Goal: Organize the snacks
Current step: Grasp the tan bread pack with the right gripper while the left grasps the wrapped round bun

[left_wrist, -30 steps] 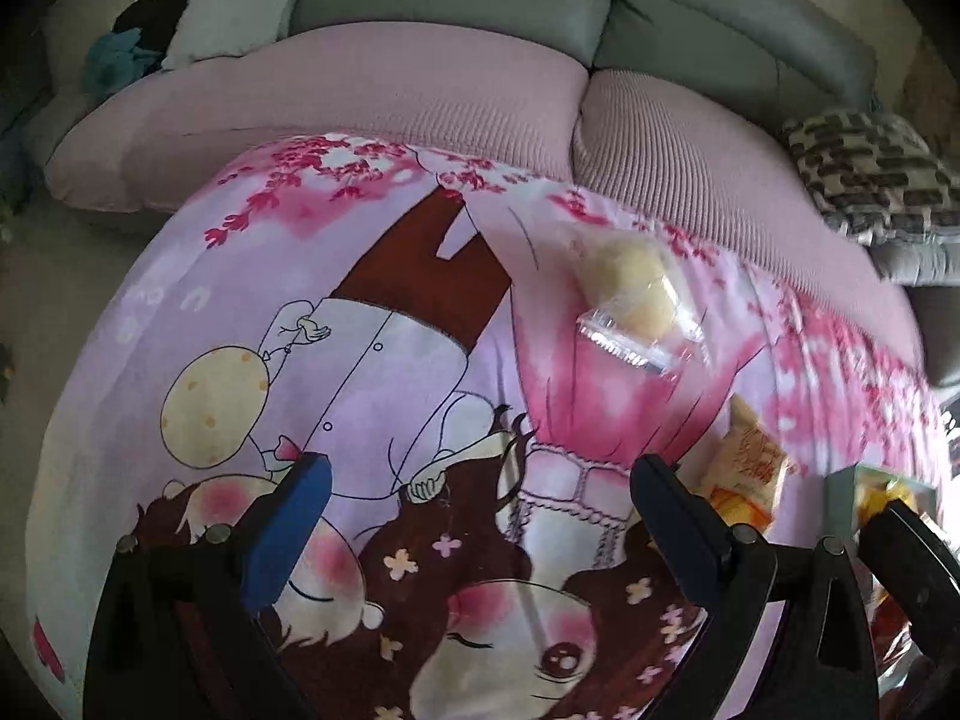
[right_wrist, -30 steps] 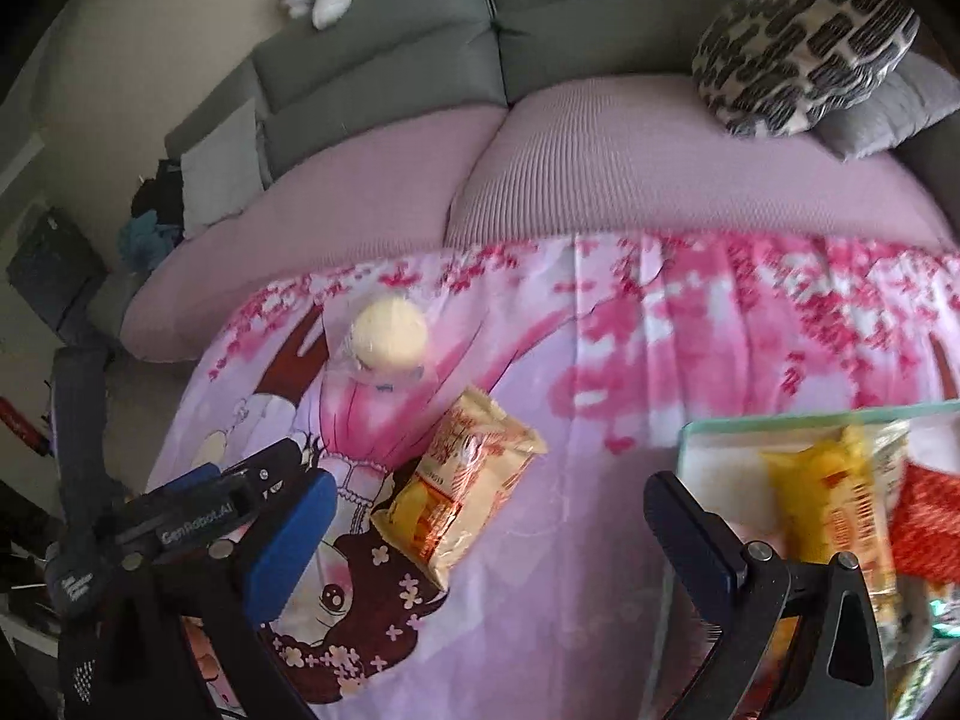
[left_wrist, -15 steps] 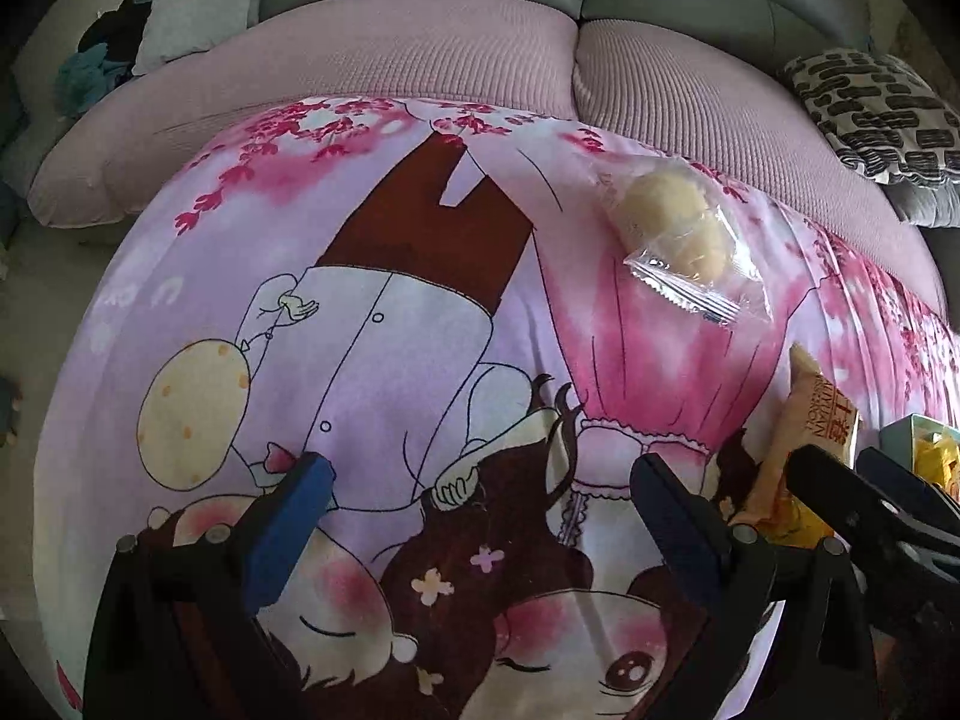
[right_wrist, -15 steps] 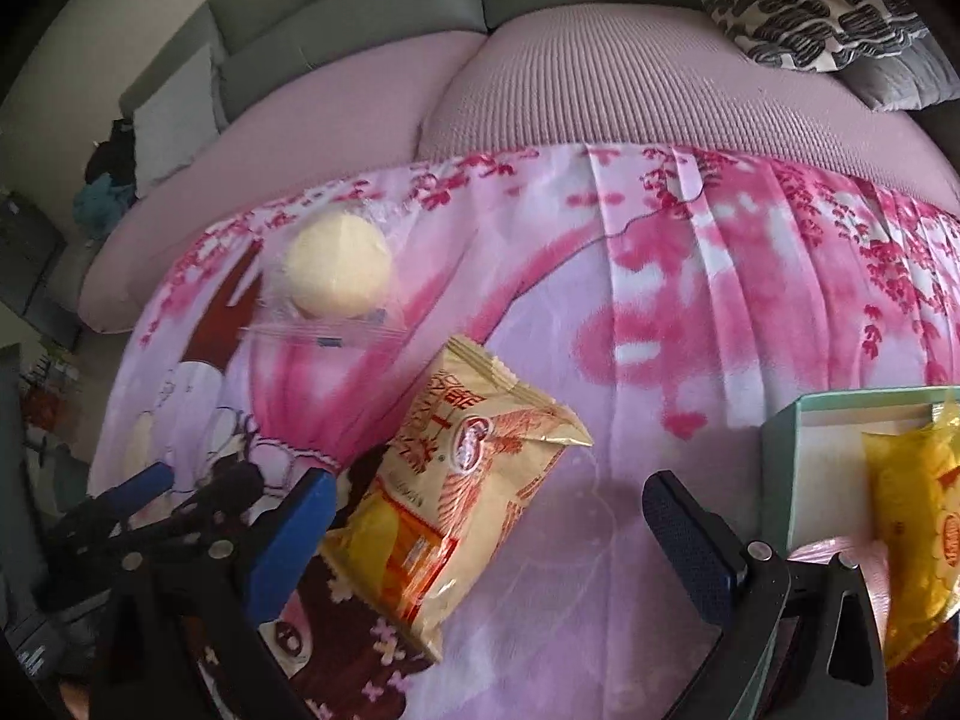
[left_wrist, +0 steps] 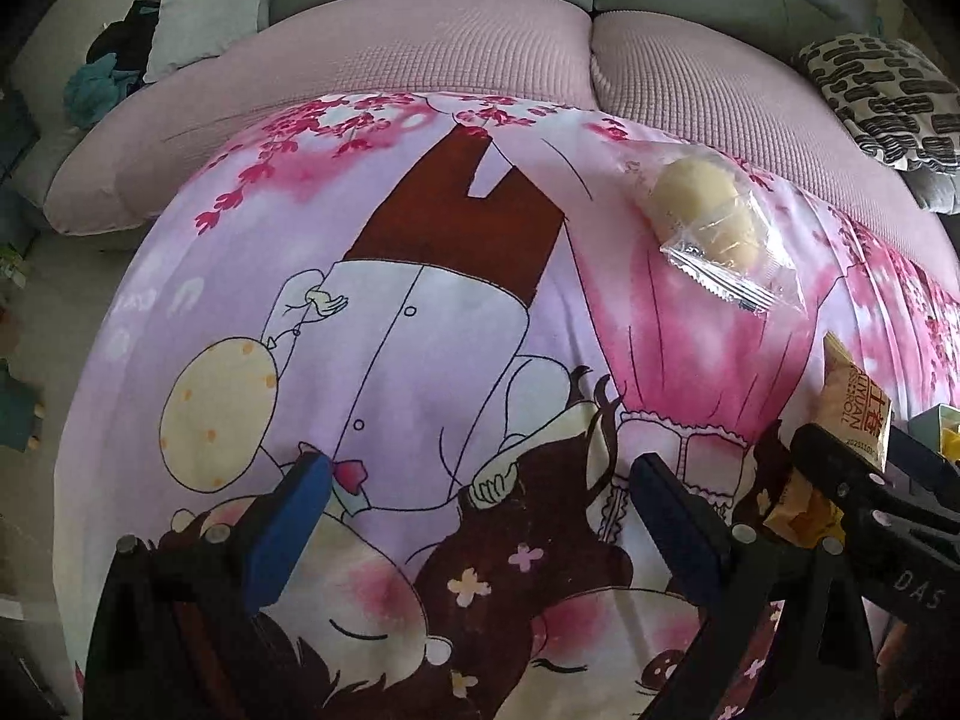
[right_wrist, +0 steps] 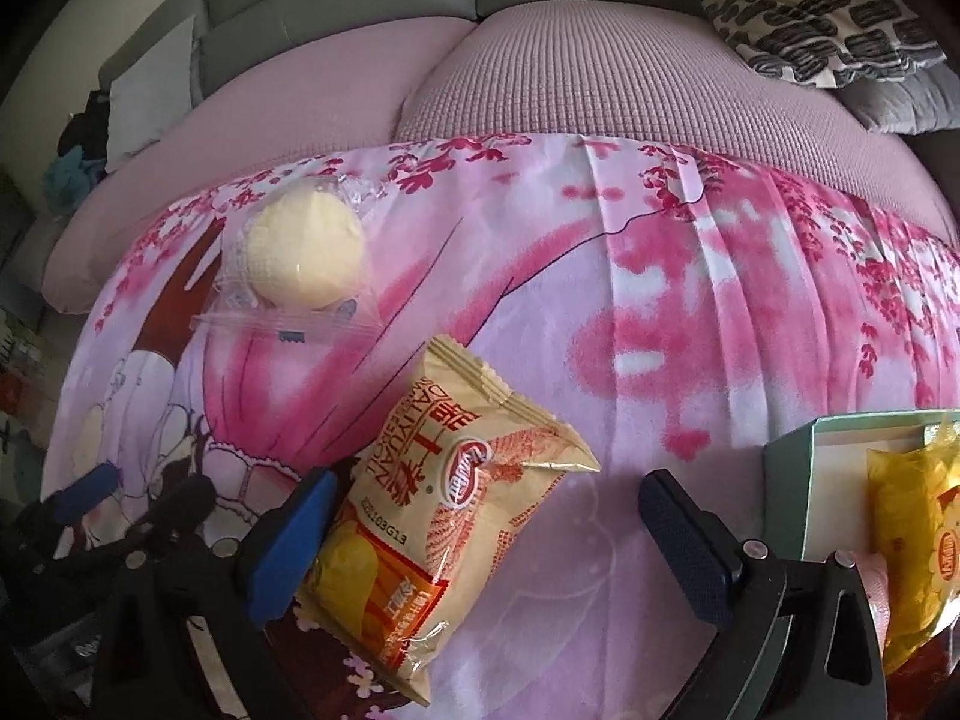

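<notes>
**Two snack packets on the cartoon cloth, both grippers spread wide**

A grey sofa [right_wrist: 336, 18] with pink waffle-textured seat cushions [right_wrist: 570, 78] fills the background, and a black-and-white patterned pillow [right_wrist: 822, 12] sits on its right end. In front of the cushions lies a pink and lilac cartoon-print cloth [right_wrist: 690, 312] with cherry blossoms along its far edge; it serves as the landmark here.

At the cloth's right edge stands a pale green box [right_wrist: 786, 492], open at the top, with a yellow snack bag [right_wrist: 918, 546] lying inside it against the near wall.

Near the middle of the cloth's front half lies a beige and orange pastry packet [right_wrist: 456, 516]. Its long axis runs diagonally: the crimped beige end points away toward the sofa and slightly left, the orange-yellow end points toward the camera. The print on it reads upside down from this side.

Beyond it, toward the cloth's far-left part, rests a clear plastic bag holding a round pale-yellow bun [right_wrist: 306, 252]. The bun sits at the far end of the bag and the flat sealed edge faces the near side.

The right gripper [right_wrist: 480, 516] hovers over the pastry packet with its fingers spread wide; the left blue pad [right_wrist: 288, 546] is just beside the packet's left edge, and whether it touches cannot be told. The left gripper [left_wrist: 474, 516] stands over the cloth's left half, fingers equally wide apart and holding nothing, with the bun bag [left_wrist: 714, 228] well ahead to its right.
</notes>
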